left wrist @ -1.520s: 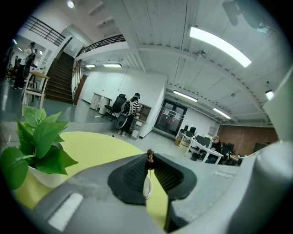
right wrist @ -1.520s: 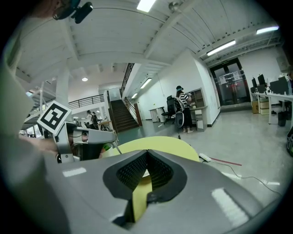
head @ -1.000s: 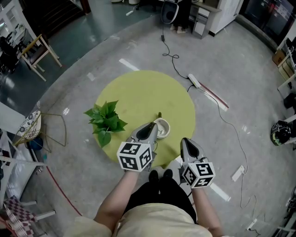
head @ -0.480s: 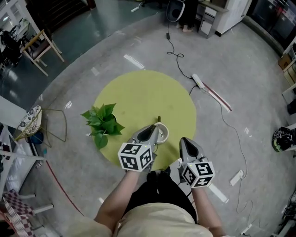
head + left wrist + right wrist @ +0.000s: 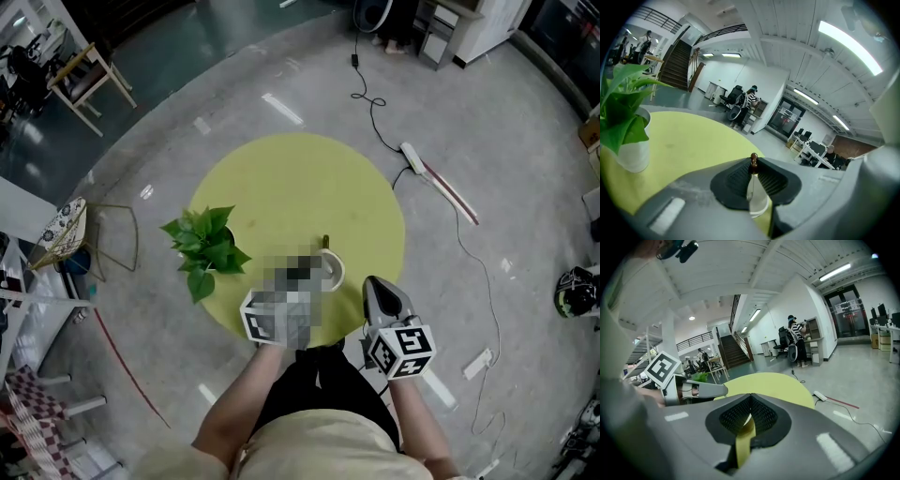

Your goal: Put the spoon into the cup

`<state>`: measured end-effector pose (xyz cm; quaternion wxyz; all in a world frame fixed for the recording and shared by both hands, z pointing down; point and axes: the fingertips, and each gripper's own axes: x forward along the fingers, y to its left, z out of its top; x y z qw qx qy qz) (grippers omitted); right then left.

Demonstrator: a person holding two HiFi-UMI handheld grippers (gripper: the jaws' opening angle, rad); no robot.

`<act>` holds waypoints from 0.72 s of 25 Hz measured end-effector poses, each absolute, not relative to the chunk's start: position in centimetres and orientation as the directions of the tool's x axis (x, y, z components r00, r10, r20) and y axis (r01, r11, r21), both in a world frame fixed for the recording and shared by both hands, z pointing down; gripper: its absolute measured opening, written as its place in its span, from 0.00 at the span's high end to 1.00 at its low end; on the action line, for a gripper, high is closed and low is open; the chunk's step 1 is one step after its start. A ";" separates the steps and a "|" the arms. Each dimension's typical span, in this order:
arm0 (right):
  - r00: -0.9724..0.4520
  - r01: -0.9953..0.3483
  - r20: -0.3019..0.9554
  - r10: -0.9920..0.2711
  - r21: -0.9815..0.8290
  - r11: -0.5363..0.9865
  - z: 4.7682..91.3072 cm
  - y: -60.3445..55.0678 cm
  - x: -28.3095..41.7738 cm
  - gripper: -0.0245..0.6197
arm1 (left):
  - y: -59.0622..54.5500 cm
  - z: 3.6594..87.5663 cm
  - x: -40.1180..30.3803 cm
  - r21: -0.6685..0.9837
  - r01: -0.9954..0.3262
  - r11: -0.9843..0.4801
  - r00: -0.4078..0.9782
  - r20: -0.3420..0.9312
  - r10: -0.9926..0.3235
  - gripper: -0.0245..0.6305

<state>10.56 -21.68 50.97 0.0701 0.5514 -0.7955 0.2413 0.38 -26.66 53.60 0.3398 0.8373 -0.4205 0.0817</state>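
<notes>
A white cup (image 5: 333, 271) stands near the front edge of the round yellow-green table (image 5: 300, 178). The spoon's thin handle ends in a brown tip (image 5: 325, 242) that shows just past the cup. A mosaic patch covers my left gripper in the head view, where it sits at the cup's left side. In the left gripper view my left gripper (image 5: 753, 165) is shut on the spoon (image 5: 753, 159), whose brown tip pokes out above the pads. The cup (image 5: 757, 199) shows through the gap below. My right gripper (image 5: 375, 284) hangs off the table's front right, shut (image 5: 750, 401) and holding nothing.
A potted plant (image 5: 208, 246) in a white pot (image 5: 633, 150) stands at the table's left. On the floor lie a power strip (image 5: 410, 159) with cables, a wooden chair (image 5: 84, 89) and a stool (image 5: 61, 251). The person's feet (image 5: 319, 354) are at the table's front edge.
Both grippers have sunk a little toward the table. The left one stays at the cup with the spoon's tip poking past it. The jaws look the same.
</notes>
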 end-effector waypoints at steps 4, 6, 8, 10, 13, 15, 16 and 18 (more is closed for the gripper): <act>-0.393 -0.908 0.384 -0.836 -0.308 0.285 51.1 -22.4 10.5 0.96 | -26.9 54.0 0.5 0.514 -0.757 -0.403 0.635 0.430 -0.642 0.90; -0.397 -0.906 0.387 -0.832 -0.309 0.288 51.2 -22.7 10.5 0.96 | -27.1 54.2 0.5 0.521 -0.755 -0.398 0.635 0.431 -0.641 0.90; -0.400 -0.905 0.387 -0.831 -0.311 0.291 51.2 -23.0 10.5 0.96 | -27.2 54.3 0.5 0.526 -0.753 -0.395 0.636 0.431 -0.639 0.90; -0.405 -0.903 0.386 -0.829 -0.313 0.295 51.2 -23.3 10.5 0.96 | -27.4 54.5 0.4 0.527 -0.755 -0.390 0.634 0.434 -0.639 0.90; -0.411 -0.900 0.386 -0.826 -0.316 0.300 51.4 -23.6 10.5 0.96 | -27.6 54.9 0.0 0.533 -0.758 -0.377 0.629 0.442 -0.640 0.89; -0.414 -0.899 0.389 -0.823 -0.317 0.302 51.6 -23.7 10.4 0.96 | -27.7 55.2 -0.2 0.536 -0.760 -0.368 0.625 0.445 -0.641 0.89; -0.415 -0.898 0.389 -0.822 -0.318 0.303 51.6 -23.7 10.4 0.96 | -27.8 55.3 -0.4 0.535 -0.761 -0.366 0.623 0.447 -0.642 0.89; -0.418 -0.897 0.390 -0.821 -0.320 0.305 51.7 -23.8 10.4 0.96 | -28.0 55.4 -0.6 0.529 -0.766 -0.365 0.618 0.453 -0.642 0.89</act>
